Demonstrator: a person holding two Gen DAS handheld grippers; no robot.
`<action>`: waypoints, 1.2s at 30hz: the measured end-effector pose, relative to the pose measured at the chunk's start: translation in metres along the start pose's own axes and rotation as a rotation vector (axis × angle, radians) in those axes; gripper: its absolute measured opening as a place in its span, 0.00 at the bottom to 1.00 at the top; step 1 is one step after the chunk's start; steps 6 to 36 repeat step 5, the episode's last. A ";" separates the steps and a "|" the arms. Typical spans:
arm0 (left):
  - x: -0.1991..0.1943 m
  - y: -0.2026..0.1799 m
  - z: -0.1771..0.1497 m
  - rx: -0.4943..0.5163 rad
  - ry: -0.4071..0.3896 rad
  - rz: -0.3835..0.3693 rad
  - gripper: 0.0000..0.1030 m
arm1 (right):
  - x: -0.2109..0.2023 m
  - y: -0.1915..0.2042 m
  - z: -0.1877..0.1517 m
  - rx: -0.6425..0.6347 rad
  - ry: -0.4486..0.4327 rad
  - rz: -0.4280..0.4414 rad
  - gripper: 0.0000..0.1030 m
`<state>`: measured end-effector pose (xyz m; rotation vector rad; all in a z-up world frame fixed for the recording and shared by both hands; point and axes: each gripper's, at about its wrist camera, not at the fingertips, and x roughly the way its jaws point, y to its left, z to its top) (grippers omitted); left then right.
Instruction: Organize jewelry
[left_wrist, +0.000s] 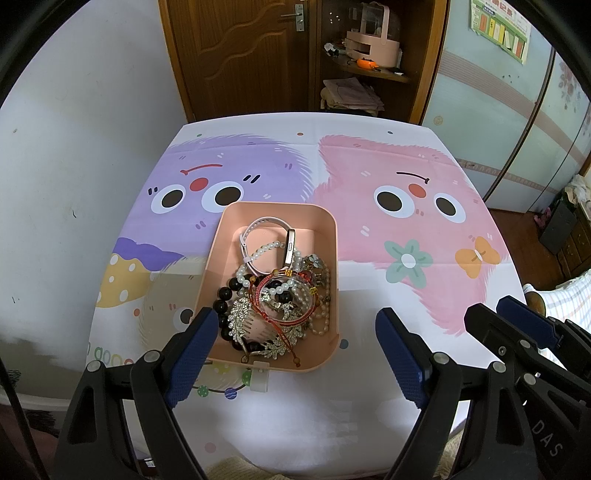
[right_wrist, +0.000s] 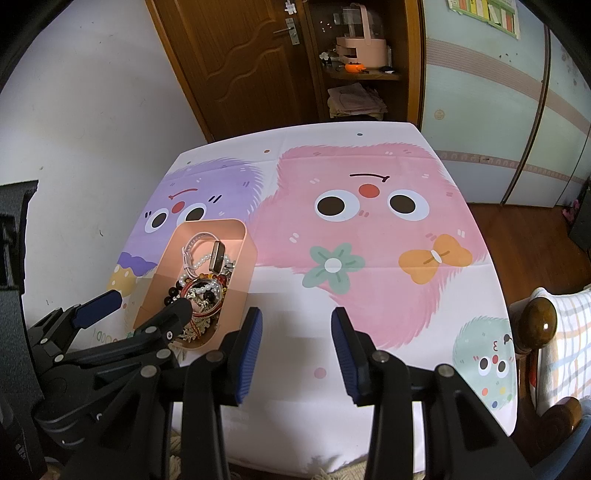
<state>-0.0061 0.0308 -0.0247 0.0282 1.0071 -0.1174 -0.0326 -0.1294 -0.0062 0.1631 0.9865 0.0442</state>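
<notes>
Toward the left half of the tabletop (left_wrist: 369, 424), nearer the front edge than the far one, you have a pink tray (left_wrist: 216, 258) holding all the jewelry that shows. Inside lie a white-strapped watch (left_wrist: 290, 242) at the far end, a pearl strand (left_wrist: 264, 251) looping across the middle, dark round beads (left_wrist: 221, 299) along the left wall, red cord bangles (left_wrist: 291, 314), and a silver leaf-shaped hair comb (left_wrist: 242, 317) at the near end — everything overlapped in one heap.

Your left gripper (left_wrist: 295, 325) hangs over the tray's near end with its jaws spread wide and holding nothing; your right gripper (right_wrist: 297, 325) hovers over bare cloth to the tray's right, jaws likewise apart and empty.

The scene fits two readings: pieces gathered into the tray as the tidy result, or a tangle waiting to be sorted out. No second container stands on the tabletop, so I would not judge the next move.
</notes>
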 end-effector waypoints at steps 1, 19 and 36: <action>0.000 -0.001 0.000 0.000 0.000 0.000 0.83 | 0.000 0.001 -0.001 0.000 0.000 0.000 0.38; 0.000 -0.001 0.000 0.000 0.000 0.000 0.83 | 0.000 0.000 0.000 0.000 0.000 0.000 0.38; 0.000 -0.001 0.000 0.000 0.000 0.000 0.83 | 0.000 0.000 0.000 0.000 0.000 0.000 0.38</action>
